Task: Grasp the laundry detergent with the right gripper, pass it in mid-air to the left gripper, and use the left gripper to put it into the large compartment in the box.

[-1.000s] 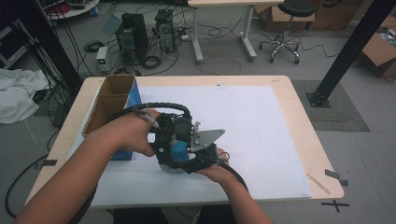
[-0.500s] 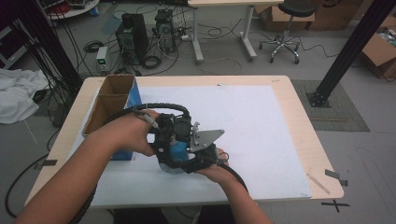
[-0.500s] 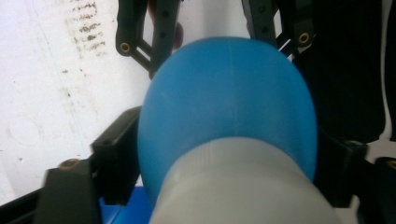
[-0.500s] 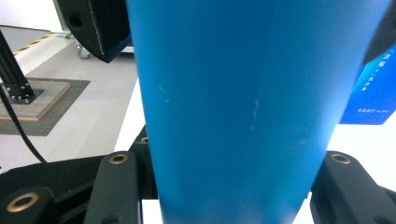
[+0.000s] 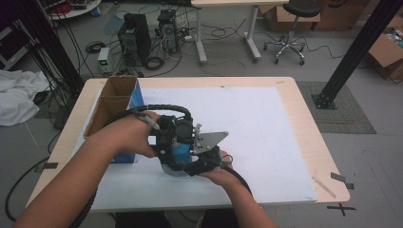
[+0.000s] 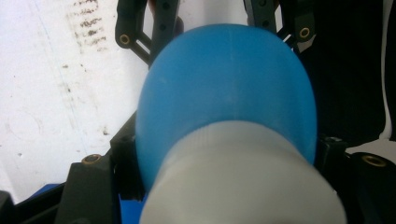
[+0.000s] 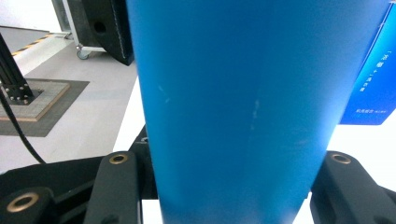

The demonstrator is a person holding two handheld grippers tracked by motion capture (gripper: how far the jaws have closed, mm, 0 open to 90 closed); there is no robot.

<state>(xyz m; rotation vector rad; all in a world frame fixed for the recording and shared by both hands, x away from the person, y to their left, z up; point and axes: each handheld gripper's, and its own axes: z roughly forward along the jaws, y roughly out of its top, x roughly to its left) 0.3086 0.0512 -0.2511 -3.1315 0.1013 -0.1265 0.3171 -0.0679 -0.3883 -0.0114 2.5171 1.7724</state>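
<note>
- Blue plastic, a bottle with a pale grey cap, sat pinched between both my tools above the near part of the counter.
- My left tool was clamped on the bottle near its cap end.
- My right tool gripped the bottle's body, jaws pressed to either side.
- Left of my left tool stood an open cardboard box.

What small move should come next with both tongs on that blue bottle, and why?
Probably twist the grey cap with the left tongs while the right tongs steady the blue bottle: each clamps a different part, above the table.
</note>
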